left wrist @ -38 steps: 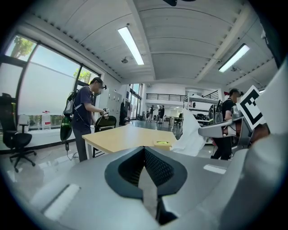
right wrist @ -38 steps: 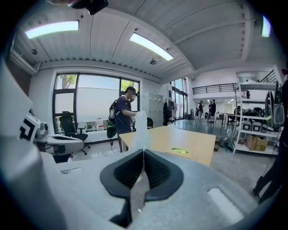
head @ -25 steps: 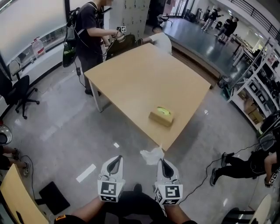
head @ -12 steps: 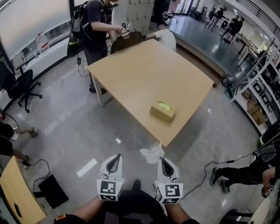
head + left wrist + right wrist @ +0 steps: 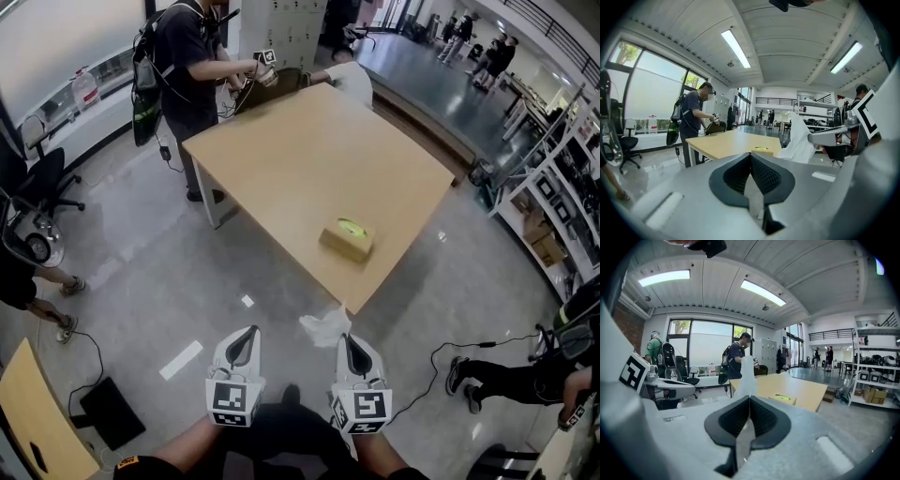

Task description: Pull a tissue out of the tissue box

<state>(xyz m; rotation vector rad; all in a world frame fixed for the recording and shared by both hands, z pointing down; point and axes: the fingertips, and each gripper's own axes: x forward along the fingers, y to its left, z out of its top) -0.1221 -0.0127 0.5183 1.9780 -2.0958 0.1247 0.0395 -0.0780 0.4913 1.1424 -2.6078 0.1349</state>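
Holding steady over the last second, the right gripper (image 5: pixel 345 339) stays clenched on the tissue (image 5: pixel 324 326), which stands crumpled off its tip above the floor, well apart from the tissue box (image 5: pixel 346 239) sitting near the closest corner of the table (image 5: pixel 281 159). The left gripper (image 5: pixel 250 334) is closed on nothing beside it. Nothing in hand has shifted, so the pull looks already complete
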